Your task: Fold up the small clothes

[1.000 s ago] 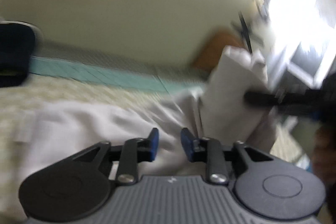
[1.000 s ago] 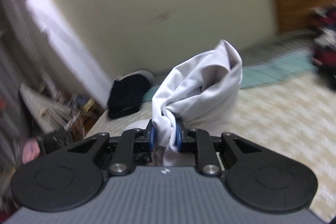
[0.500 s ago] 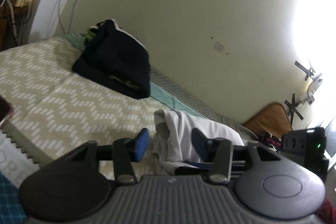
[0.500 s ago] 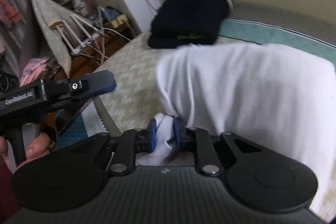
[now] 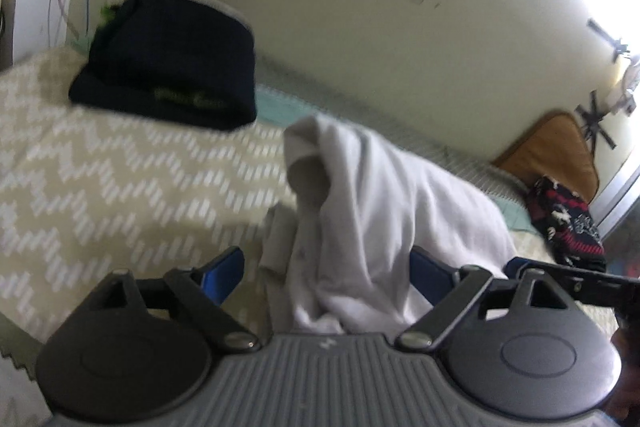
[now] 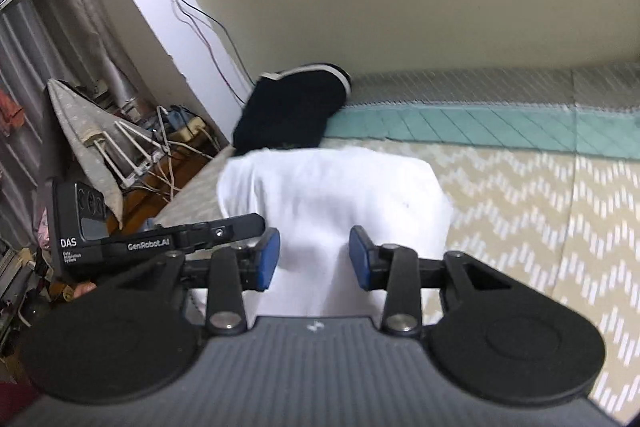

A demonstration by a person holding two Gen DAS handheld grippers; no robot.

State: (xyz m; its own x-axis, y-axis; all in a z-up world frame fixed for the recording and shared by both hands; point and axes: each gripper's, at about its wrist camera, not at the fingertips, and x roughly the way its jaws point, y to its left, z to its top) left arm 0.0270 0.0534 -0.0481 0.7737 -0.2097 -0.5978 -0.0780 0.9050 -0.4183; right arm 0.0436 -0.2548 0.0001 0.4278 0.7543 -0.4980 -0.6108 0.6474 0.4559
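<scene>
A white garment [image 5: 372, 211] lies bunched on the beige zigzag bedspread [image 5: 100, 179]. My left gripper [image 5: 328, 271] is wide open, its blue pads on either side of the garment's near end. In the right wrist view the same white garment [image 6: 332, 195] lies as a folded mound in front of my right gripper [image 6: 314, 259], which is open with cloth between its pads. The left gripper [image 6: 160, 243] shows at the left of that view, close beside the right one.
A folded dark garment [image 5: 168, 59] lies at the bed's far left by the wall; it also shows in the right wrist view [image 6: 292, 107]. A red and black patterned garment [image 5: 564, 219] lies at the right. Clutter and cables [image 6: 152, 147] stand beside the bed.
My right gripper has opened and let go of the white garment, which now rests on the bed. My left gripper has opened wider around its near end.
</scene>
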